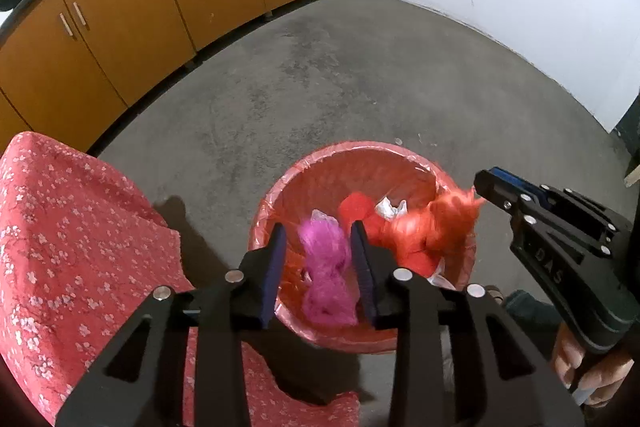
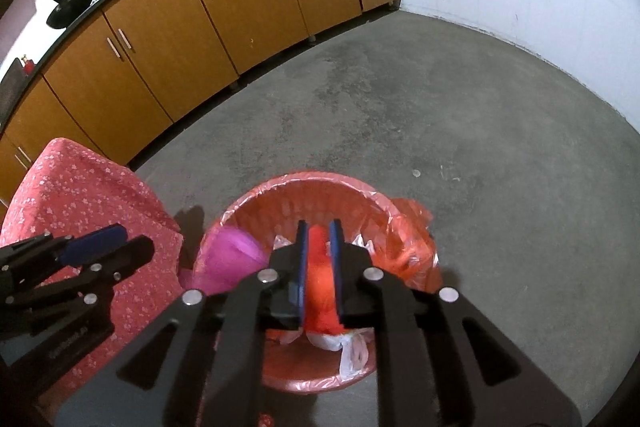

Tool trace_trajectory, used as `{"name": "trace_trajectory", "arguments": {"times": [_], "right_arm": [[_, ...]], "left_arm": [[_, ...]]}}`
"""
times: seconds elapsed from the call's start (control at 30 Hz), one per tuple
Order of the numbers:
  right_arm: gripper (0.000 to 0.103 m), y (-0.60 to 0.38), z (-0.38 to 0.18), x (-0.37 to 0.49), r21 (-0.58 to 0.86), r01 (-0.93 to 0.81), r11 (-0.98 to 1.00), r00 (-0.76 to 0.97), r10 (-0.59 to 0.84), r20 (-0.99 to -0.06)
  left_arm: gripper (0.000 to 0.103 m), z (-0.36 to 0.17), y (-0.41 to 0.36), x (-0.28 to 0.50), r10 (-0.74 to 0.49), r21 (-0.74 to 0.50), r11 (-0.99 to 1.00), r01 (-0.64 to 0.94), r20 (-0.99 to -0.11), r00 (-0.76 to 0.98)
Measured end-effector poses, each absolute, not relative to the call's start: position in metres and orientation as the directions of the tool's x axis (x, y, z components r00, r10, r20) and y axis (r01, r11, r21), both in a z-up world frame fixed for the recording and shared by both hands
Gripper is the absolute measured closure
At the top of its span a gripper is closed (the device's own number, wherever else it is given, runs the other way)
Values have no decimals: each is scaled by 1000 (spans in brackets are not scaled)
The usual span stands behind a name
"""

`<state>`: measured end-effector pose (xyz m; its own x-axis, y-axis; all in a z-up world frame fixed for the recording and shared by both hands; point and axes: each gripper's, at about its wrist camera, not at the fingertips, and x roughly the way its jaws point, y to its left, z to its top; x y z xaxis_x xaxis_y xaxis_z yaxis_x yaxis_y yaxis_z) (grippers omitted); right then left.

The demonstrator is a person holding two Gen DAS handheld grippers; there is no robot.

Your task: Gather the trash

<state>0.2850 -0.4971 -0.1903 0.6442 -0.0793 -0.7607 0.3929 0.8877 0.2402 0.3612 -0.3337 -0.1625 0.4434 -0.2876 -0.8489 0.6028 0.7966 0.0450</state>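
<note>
Grey concrete floor point(image 1: 340, 79), orange cabinets point(image 1: 132, 19) behind the bin point(image 1: 362, 157), red floral cloth point(image 1: 72, 227) beside it. Both grippers over the bin: left gripper point(image 1: 320, 263) part open, pink bag point(image 1: 326, 271) loose between pads; right gripper point(image 2: 319, 275) narrow, orange bag point(image 2: 319, 283) between its pads. Drop-off nearly done; no loose trash visible elsewhere.

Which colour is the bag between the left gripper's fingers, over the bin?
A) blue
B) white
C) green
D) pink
D: in the left wrist view a pink bag hangs between the left gripper fingers above the lined bin.
</note>
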Motion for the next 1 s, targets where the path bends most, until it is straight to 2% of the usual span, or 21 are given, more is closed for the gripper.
{"name": "trace_trajectory", "arguments": {"times": [0.13,0.3,0.6,0.67,0.73,0.9,0.97,1.0], "right_arm": [[89,-494,-184,280,210,386,898,646,-101,-756],[75,-477,-151,266,184,355,917,691,-124,-712],[30,-426,-63,213,203,266,943,811,-105,-575],[15,-411,-44,197,203,250,947,831,-103,-546],[7,-395,-25,179,209,236,949,852,-99,-514],[4,-352,15,131,168,203,965,887,-109,-449],[4,-335,28,111,153,191,970,896,-109,-431],[4,-329,33,102,150,187,971,898,-107,-426]], "left_arm": [[69,-152,-323,362,-293,35,818,575,-834,467],[66,-121,-294,357,-311,5,855,519,-796,519],[46,-40,-204,308,-319,-5,905,426,-669,671],[41,-24,-179,289,-313,-14,917,398,-643,699],[36,-10,-157,268,-300,-14,929,371,-615,729],[14,19,-112,217,-267,-2,949,314,-534,802],[10,28,-96,194,-248,8,957,291,-502,829],[5,32,-88,181,-230,17,962,272,-484,844]]}}
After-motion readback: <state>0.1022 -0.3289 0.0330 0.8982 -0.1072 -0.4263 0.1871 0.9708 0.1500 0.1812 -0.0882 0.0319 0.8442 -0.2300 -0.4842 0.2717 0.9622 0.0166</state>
